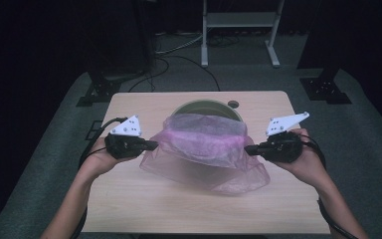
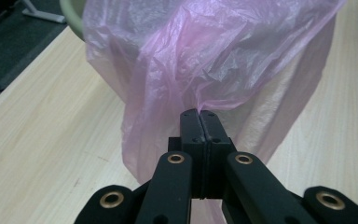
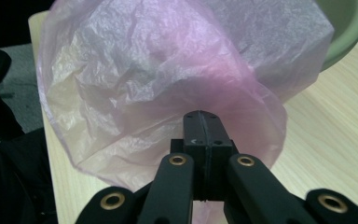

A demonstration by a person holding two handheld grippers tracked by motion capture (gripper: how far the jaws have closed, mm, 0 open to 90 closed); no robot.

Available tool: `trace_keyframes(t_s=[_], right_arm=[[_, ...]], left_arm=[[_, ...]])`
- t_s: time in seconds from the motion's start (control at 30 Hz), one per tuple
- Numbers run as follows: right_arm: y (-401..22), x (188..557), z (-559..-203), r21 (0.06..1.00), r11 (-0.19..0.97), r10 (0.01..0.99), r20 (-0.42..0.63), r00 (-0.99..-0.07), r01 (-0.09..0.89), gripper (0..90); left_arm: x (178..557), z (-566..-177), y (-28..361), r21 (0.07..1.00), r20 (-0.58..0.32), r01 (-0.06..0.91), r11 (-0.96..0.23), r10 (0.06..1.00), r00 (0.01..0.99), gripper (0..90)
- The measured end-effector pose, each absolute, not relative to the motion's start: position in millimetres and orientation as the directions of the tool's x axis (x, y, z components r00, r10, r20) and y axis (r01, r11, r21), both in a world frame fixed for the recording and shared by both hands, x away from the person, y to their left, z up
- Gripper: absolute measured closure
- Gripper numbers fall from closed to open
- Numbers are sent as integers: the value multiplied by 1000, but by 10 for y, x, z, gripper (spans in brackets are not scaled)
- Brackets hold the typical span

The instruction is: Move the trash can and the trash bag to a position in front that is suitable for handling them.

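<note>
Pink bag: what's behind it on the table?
Behind the pink bag stands a pale green bin on the table; its far rim shows above the bag. The film covers the bin's near side and inside. Left gripper and right gripper pinch the bag's edges.

The bag (image 1: 205, 149) lies on the table (image 1: 129, 204), before the bin (image 1: 206, 106).

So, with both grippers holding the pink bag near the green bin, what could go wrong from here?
1. The pink bag is thin film. The left gripper and right gripper each pinch only a small fold, so pulling apart may tear it or let it slip.
2. The bag hangs in front of the green bin and hides part of the rim, so the opening may miss it.
</note>
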State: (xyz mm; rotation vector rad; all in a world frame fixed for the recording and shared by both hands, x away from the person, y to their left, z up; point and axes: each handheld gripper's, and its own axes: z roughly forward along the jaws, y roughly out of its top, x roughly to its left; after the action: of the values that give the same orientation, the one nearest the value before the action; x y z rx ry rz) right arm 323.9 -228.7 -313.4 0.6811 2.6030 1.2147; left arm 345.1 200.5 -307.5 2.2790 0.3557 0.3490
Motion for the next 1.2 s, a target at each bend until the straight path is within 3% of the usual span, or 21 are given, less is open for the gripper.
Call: trace_keyframes(t_s=[0.13, 0.27, 0.43, 0.5, 0.53, 0.6, 0.63, 0.67, 0.97, 1.2], right_arm=[[-2336, 3240, -3097, 772, 550, 484, 16, -875, 318, 900], [-2411, 3216, -3031, 807, 509, 483, 19, -875, 299, 685], [-2391, 3276, -2991, 812, 520, 462, -7, -887, 264, 544], [-2372, 3321, -2983, 809, 526, 455, -9, -891, 261, 538], [-2357, 3358, -2982, 806, 531, 453, -7, -892, 263, 550], [-2332, 3417, -2990, 790, 545, 449, 9, -894, 281, 705], [-2332, 3417, -2990, 790, 545, 449, 9, -894, 281, 705], [-2308, 3456, -2993, 772, 560, 441, 29, -897, 301, 900], [-2379, 3641, -2869, 784, 517, 485, 62, -872, 343, 900], [-2376, 3955, -2855, 774, 485, 559, 85, -825, 408, 900]], left_arm=[[3458, -3053, 2001, 750, 127, 145, -645, 357, 926, 899], [3456, -3040, 1996, 746, 129, 143, -650, 353, 927, 898], [3467, -3003, 1985, 748, 134, 138, -649, 352, 927, 898], [3482, -2994, 1980, 746, 138, 136, -652, 352, 926, 898], [3494, -2991, 1978, 747, 136, 137, -651, 351, 926, 898], [3520, -2994, 1967, 752, 131, 143, -643, 358, 924, 899], [3520, -2994, 1967, 752, 131, 143, -643, 358, 924, 899], [3556, -2994, 1965, 755, 124, 147, -639, 360, 925, 899], [3780, -2853, 1998, 800, 101, 178, -573, 421, 901, 900], [4093, -2859, 1947, 785, 102, 230, -575, 487, 868, 900]])
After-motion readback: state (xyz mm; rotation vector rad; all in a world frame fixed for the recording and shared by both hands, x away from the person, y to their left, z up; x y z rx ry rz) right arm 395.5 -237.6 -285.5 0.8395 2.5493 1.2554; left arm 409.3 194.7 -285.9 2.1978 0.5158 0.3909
